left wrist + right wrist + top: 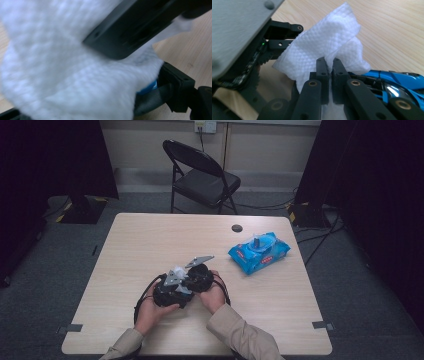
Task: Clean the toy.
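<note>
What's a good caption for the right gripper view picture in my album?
Right claw pinching a white wipe above the wooden table.

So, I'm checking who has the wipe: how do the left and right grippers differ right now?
The right gripper has its fingers pinched shut on the white wipe; whether the left gripper grips is hidden, as the wipe lies blurred across its own view. In the high view the right gripper sits nearer the blue wipe pack, the left farther off. Both meet at the wipe, low over the table.
</note>
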Available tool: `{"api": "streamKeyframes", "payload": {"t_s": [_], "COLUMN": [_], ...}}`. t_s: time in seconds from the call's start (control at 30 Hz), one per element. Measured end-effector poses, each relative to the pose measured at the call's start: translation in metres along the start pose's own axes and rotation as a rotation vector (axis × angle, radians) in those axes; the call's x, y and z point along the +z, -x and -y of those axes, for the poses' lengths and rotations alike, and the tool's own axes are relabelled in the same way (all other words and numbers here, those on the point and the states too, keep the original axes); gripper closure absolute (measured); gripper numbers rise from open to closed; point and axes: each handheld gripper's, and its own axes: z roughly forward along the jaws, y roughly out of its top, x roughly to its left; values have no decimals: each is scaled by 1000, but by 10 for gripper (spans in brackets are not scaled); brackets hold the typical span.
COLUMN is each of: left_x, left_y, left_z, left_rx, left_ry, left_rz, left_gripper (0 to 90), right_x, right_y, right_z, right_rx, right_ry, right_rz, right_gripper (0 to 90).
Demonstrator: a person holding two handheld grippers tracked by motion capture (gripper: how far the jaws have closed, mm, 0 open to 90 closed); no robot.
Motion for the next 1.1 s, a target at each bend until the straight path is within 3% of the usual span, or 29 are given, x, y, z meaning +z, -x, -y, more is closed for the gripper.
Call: {"api": "streamKeyframes", "payload": {"t_s": [0.17,0.3,0.6,0.73,0.83,0.9,1.1], "left_x": [0,0,0,0,0,0,0], "left_y": [0,0,0,0,0,0,0], "left_z": [0,0,0,0,0,0,0], "left_rx": [1,1,-3,-2,0,0,0], "left_ry": [0,0,1,1,2,0,2], "left_rz": [-2,-3,-1,-1,0,-1,0], "left_gripper": [242,242,243,243,243,243,243], "right_x": [12,14,13,11,8,8,6], "right_y": [1,1,8,10,14,20,27], "right_z": [0,-2,-2,-3,-3,-2,-2], "right_rx": [-3,-21,18,1,9,42,49], "right_ry": [-18,-33,-24,-24,-16,-6,3], "right_rz": [-18,0,-11,5,28,10,42], "right_gripper": [867,869,874,877,877,877,877]}}
